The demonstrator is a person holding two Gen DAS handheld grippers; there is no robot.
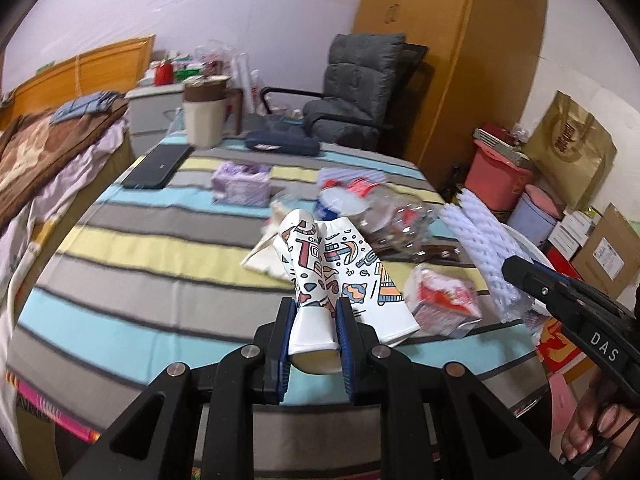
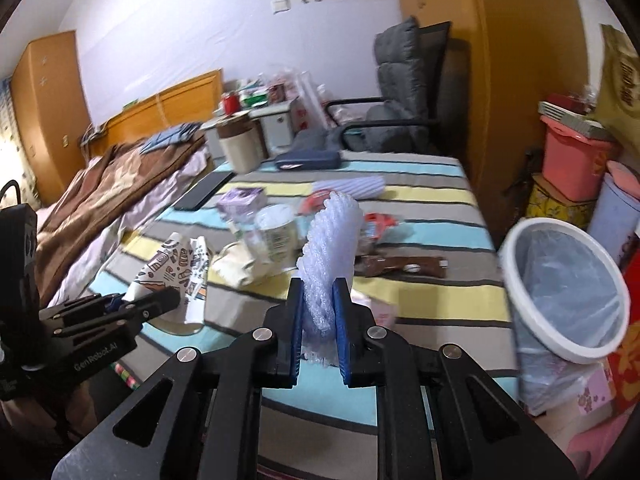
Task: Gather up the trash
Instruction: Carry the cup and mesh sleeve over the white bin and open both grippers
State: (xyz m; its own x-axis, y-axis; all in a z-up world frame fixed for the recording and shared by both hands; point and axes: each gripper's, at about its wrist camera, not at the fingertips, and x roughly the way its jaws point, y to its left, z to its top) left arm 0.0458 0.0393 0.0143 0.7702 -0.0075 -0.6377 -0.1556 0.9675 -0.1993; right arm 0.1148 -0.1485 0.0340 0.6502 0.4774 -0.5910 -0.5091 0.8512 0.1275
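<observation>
jug blurred, gold bag cut off

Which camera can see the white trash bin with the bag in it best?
The right wrist view. The trash bin shows there whole, off the table's right edge: white rim, plastic liner, open mouth tilted toward the camera. In the left wrist view only a sliver of its white rim peeks out behind the foam netting.

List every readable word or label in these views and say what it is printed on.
"DAS": on the right gripper body, left wrist view.
"GenRobot.AI": on the left gripper body, right wrist view.
Gold paper bag: printed emblem, too blurred to read.
Cardboard box: label too small to read.
</observation>
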